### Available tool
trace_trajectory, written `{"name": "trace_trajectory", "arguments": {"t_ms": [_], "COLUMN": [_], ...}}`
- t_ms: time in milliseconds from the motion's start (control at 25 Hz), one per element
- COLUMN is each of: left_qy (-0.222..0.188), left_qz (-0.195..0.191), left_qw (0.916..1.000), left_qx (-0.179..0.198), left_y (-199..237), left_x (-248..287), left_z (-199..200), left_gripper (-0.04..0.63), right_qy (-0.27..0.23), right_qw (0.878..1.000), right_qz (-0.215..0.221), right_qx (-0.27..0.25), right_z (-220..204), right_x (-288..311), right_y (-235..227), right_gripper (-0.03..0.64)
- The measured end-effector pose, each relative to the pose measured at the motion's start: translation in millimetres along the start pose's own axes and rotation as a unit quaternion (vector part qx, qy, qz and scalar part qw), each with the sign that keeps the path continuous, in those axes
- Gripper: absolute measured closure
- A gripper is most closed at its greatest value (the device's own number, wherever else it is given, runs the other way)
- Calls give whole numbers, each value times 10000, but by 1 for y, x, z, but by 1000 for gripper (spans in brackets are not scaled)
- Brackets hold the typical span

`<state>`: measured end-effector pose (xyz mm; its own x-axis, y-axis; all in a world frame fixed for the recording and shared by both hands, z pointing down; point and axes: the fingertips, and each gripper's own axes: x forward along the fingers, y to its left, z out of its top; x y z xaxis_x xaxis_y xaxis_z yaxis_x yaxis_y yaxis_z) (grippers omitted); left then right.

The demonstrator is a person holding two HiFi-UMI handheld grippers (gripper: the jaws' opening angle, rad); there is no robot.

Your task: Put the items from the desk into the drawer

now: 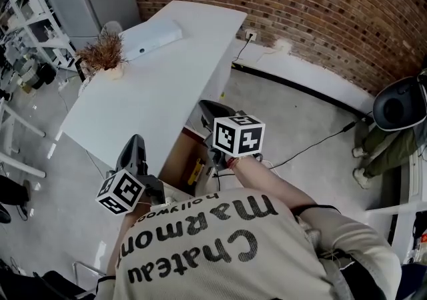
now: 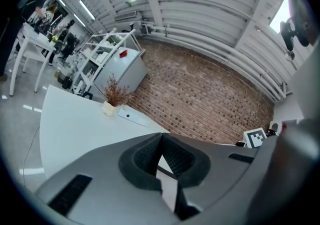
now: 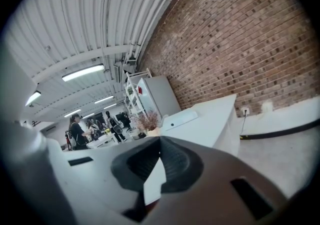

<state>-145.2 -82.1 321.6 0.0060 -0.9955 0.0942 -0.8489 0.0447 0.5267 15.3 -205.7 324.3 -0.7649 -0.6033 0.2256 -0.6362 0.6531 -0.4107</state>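
Brick wall behind white bench (image 1: 140, 105) holding plant (image 1: 103, 52). Left gripper (image 2: 161, 139), right gripper (image 3: 160, 143): jaws closed, empty; open before reaching.

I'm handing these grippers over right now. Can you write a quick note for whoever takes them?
Left gripper: shut, empty, held short of the desk.
Right gripper: shut, empty, also short of the desk.
Things: a potted dried plant and a long white item sit side by side at the far end of the white desk.
Drawer: the brown opening under the desk's near corner may be it; I cannot tell.
Done: nothing is held.
Left: both items still to go in.
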Motion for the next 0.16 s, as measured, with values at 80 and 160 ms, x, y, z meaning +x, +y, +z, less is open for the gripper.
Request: {"name": "trace_trajectory", "arguments": {"t_ms": [80,160], "left_qy": [-2,-15], "left_qz": [-24,-48], "left_qw": [10000,10000], "left_qx": [24,58], "left_y": [0,0], "left_x": [0,-1], "left_z": [2,4], "left_gripper": [594,594], "right_qy": [-13,-37], "right_qw": [10000,10000], "right_qz": [8,20], "right_qx": [-40,-81], "right_z": [1,2], "right_x": [0,1], "right_y": [2,5], "right_gripper": [614,614]}}
